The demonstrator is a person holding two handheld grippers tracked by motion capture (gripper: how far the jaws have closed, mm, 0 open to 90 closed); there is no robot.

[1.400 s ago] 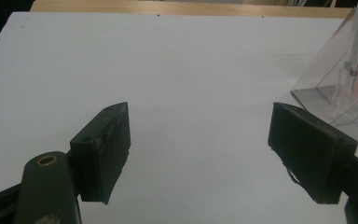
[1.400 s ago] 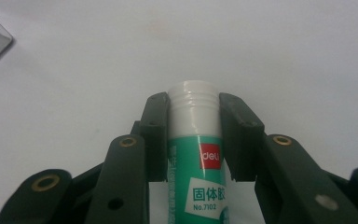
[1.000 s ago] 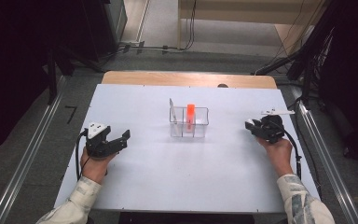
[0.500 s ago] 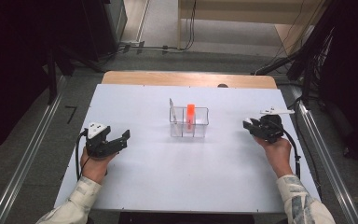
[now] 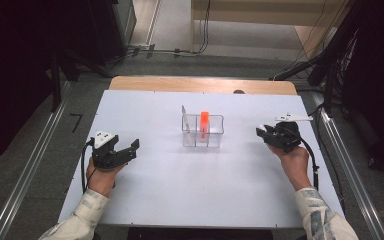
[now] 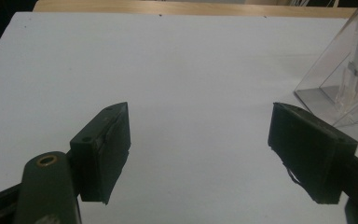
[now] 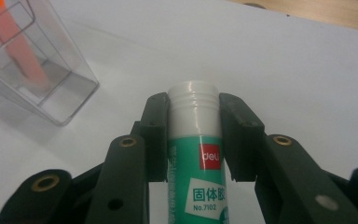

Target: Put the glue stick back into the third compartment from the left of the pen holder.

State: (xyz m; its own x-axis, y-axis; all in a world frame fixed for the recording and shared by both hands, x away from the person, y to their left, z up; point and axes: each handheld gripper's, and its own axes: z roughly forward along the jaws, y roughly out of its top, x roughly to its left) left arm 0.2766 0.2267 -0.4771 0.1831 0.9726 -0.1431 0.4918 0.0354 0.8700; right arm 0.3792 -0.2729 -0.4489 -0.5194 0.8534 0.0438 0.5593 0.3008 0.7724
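A clear plastic organizer [image 5: 202,131] with compartments stands mid-table, and an orange marker [image 5: 204,122] stands upright in it. In the right gripper view my right gripper [image 7: 194,117] is shut on a green-and-white glue stick [image 7: 197,154], whose white end pokes out between the pads. The high view has that gripper [image 5: 265,133] to the right of the organizer, pointing left. My left gripper [image 5: 131,148] rests low at the table's left, open, with nothing between its jaws. From the left gripper view, the left gripper [image 6: 198,140] faces bare table, with the organizer [image 6: 349,70] at the far right.
The white table top [image 5: 200,190] has free room on all sides of the organizer. A wooden strip [image 5: 202,84] runs along the far edge. Metal rails [image 5: 30,170] flank the table, and cables lie on the floor beyond.
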